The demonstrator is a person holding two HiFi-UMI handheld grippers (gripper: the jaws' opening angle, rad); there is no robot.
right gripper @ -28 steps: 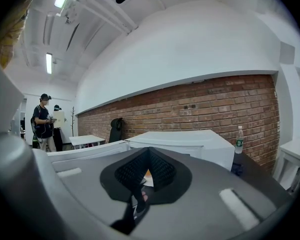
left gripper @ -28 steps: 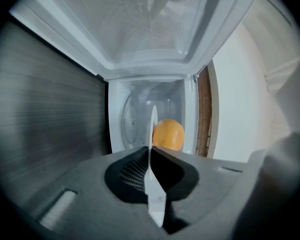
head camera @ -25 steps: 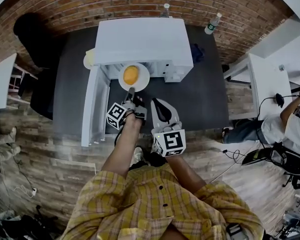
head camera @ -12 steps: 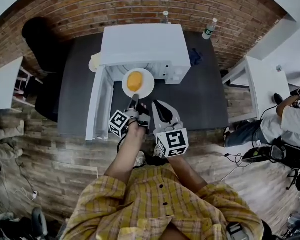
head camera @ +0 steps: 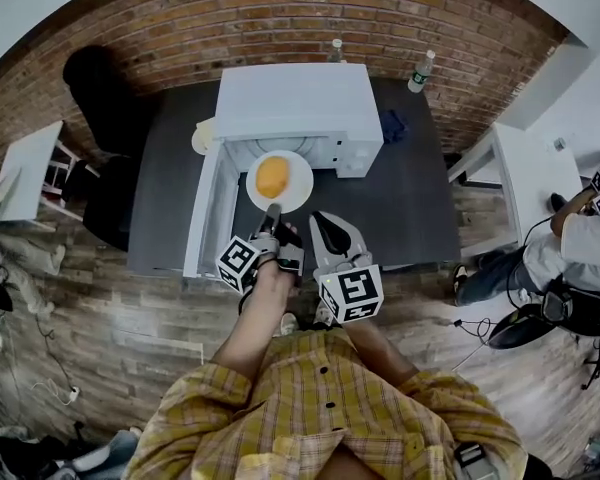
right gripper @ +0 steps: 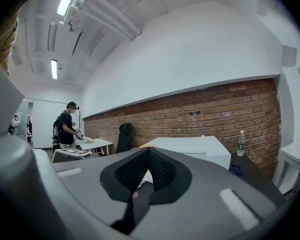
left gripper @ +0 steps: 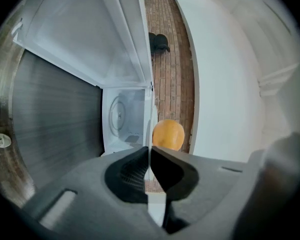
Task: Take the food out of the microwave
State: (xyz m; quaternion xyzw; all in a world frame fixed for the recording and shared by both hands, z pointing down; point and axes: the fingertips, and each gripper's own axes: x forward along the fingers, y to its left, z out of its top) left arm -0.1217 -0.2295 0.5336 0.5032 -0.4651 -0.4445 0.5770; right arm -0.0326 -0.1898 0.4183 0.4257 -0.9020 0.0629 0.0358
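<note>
Risk: the white round plate (head camera: 298, 192) is pinched only at its near rim by the left hand-held gripper (head camera: 271, 213), so any tilt could pivot it and roll the round orange food (head camera: 272, 177) onto the dark desk (head camera: 410, 198). The plate is at centre frame, just outside the white microwave (head camera: 298, 98). Left jaws narrow, clamped on the rim. Right hand-held gripper (head camera: 327, 224) is closed and apparently empty, just below right of the plate.

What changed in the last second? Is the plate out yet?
The left tongs, shut on the rim of the plate, have drawn it and the orange food further out of the microwave; it is now mostly in front of the opening. Unchanged: that grip, the open door, and the right tongs, shut and empty alongside.
</note>
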